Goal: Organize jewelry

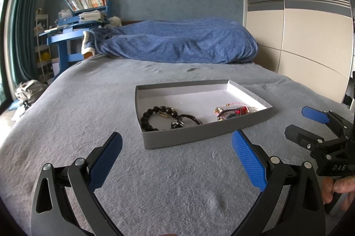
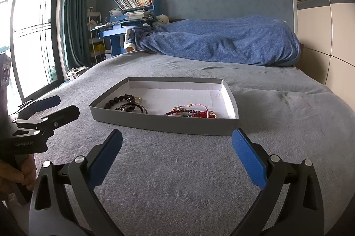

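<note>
Jewelry (image 1: pixel 170 117) heaped in two tangles inside grey tray (image 1: pixel 206 136) on bed; left gripper (image 1: pixel 177 160) and right gripper (image 2: pixel 177 158) spread wide, empty — likely hazard: snagged strands lifting together, light tray sliding.

Counts: 1 grey tray (image 1: pixel 199 136), centre of frame, on 1 bed (image 1: pixel 88 125). Inside it: 1 black bead bracelet (image 1: pixel 148 118) and 1 dark ring-shaped piece (image 1: pixel 188 119) at the tray's left, and a tangle of coloured bead strands (image 1: pixel 235 111) at its right; the strand count is not clear. 2 claws: left claw (image 1: pixel 177 160), right claw (image 2: pixel 177 158). 1 blue blanket (image 1: pixel 188 40), upper centre. 1 blue desk (image 1: pixel 66 36), upper left.
</note>
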Tool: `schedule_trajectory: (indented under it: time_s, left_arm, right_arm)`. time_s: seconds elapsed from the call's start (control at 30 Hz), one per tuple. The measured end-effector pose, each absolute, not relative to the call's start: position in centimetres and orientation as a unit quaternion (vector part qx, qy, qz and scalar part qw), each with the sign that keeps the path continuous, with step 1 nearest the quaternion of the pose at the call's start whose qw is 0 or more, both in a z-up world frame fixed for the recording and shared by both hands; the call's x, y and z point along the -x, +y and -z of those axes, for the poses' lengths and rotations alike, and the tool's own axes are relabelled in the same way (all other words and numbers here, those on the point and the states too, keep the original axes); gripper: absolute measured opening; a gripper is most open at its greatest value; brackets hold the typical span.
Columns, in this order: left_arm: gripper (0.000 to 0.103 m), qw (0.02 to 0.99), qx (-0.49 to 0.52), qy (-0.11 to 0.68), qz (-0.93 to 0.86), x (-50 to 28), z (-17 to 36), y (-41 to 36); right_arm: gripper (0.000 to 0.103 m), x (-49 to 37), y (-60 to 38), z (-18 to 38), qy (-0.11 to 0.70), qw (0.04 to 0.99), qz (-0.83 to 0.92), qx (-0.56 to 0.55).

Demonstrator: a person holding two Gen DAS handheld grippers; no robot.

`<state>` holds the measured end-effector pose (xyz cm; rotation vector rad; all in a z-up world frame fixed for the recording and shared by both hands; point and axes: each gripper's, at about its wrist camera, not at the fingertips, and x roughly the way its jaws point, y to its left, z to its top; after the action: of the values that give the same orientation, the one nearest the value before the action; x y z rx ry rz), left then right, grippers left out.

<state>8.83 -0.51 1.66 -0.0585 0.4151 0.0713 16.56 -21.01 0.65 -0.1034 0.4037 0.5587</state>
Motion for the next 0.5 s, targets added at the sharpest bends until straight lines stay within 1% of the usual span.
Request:
schedule_trajectory:
  time_s: [0.5]
  left_arm:
    - [0.098,0.977,0.028,0.206,-0.035,-8.87,-1.64,-0.58]
  right_arm:
    - [0.098,-16.48,-20.91,-0.57,0.198,0.940,-0.274,0.050]
